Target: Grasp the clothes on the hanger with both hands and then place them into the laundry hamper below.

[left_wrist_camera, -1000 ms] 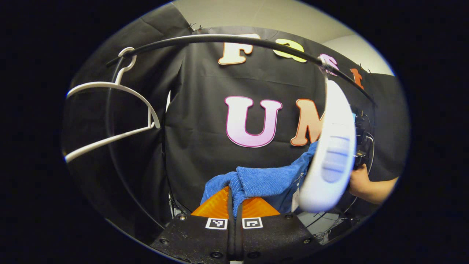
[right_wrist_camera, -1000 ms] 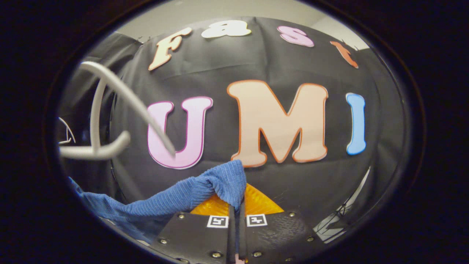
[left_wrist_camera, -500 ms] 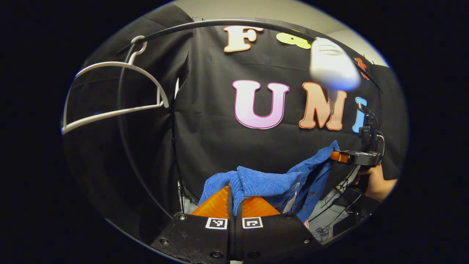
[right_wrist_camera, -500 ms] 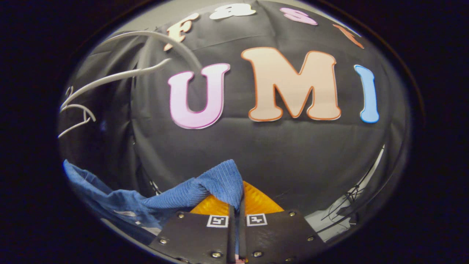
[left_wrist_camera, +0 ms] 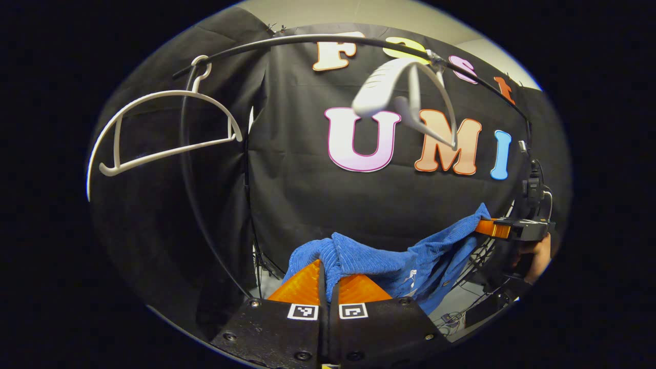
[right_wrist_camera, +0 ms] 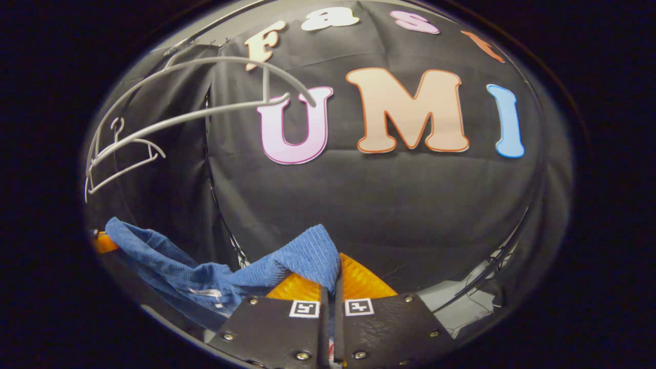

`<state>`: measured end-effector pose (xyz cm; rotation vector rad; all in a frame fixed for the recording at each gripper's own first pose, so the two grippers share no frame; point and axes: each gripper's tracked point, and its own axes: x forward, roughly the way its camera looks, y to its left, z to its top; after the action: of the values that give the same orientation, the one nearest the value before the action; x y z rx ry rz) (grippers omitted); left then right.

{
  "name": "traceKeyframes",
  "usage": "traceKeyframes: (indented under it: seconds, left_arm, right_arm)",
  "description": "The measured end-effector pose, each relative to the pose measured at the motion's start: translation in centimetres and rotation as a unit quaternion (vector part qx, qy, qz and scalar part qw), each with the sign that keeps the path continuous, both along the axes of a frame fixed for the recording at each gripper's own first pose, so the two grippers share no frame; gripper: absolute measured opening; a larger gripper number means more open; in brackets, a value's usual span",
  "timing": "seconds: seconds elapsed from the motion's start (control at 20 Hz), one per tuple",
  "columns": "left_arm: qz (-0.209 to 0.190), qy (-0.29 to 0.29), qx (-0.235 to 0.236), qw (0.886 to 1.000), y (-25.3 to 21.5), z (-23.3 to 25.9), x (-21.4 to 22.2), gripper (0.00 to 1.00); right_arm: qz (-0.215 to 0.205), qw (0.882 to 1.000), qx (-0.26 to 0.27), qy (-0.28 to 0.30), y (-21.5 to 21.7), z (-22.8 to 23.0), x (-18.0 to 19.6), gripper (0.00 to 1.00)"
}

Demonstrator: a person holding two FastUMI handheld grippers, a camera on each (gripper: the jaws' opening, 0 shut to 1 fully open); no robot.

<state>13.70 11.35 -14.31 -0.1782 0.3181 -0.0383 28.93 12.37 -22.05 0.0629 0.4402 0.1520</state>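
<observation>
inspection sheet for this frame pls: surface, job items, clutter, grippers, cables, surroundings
Surface: nothing seen.
Job's things: blue garment off the hangers, slung between both grippers; two bare white hangers, one level, one tilted, on the black rail. Hamper: nothing seen.
Clutter: nothing seen.
Grippers: left gripper shut on garment; right gripper shut on garment; a hand holds the right one.
Cables: dark cables low at right, loose on pale floor.
Surroundings: black cloth wall.
</observation>
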Motion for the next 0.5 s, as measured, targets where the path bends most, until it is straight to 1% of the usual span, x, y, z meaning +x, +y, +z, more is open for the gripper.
traceKeyframes:
  seconds: [0.15, 0.25, 0.35, 0.5]
  left_arm:
    - [-0.011, -0.007, 0.000, 1.000, -2.1, 1.3, -1.1, 0.01]
    - [-0.023, -0.012, -0.002, 1.000, -3.9, 2.1, -1.2, 0.01]
    - [-0.035, -0.019, -0.005, 0.999, -5.6, 3.3, -1.6, 0.01]
    - [-0.058, -0.041, -0.001, 0.997, -8.4, 5.5, -0.6, 0.01]
  right_arm:
    - [0.005, 1.000, 0.010, 0.003, -0.4, 1.7, -2.5, 0.06]
    - [0.001, 0.999, 0.035, 0.003, -0.7, 3.1, -3.7, 0.05]
    - [-0.019, 0.998, 0.056, -0.001, -1.6, 4.6, -4.4, 0.05]
    - [-0.047, 0.997, 0.065, -0.016, -3.2, 7.1, -5.3, 0.06]
